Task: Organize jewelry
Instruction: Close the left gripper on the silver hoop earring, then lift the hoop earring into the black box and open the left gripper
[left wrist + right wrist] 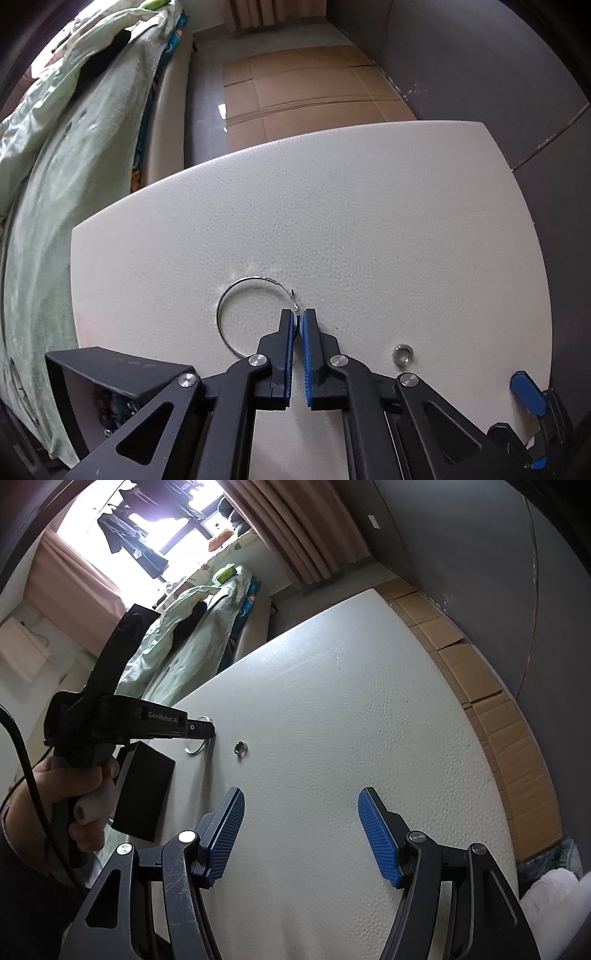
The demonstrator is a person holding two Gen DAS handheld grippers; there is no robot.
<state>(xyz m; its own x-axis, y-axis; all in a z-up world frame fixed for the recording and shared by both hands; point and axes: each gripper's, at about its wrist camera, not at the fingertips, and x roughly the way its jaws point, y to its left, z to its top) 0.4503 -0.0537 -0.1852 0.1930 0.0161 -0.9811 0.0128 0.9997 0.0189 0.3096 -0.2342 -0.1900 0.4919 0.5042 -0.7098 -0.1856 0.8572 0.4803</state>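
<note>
Thin hoop bangle (236, 314): flat on white table (369, 221), clasp end farthest from camera, nipped by left gripper (298, 317) (seemingly). Right gripper (301, 805): jaws apart, empty. Small ring (402, 355). Black box (144, 794) whole in right view only.

Landmark: table (332, 206).
Bangle (236, 295): on table, near its front.
Ring (403, 355): on table, right of bangle.
Box (110, 373): on table's left edge.

We look steeply down, close over the white table (332, 206), and slantwise across it; both views share the ring (403, 355)
</note>
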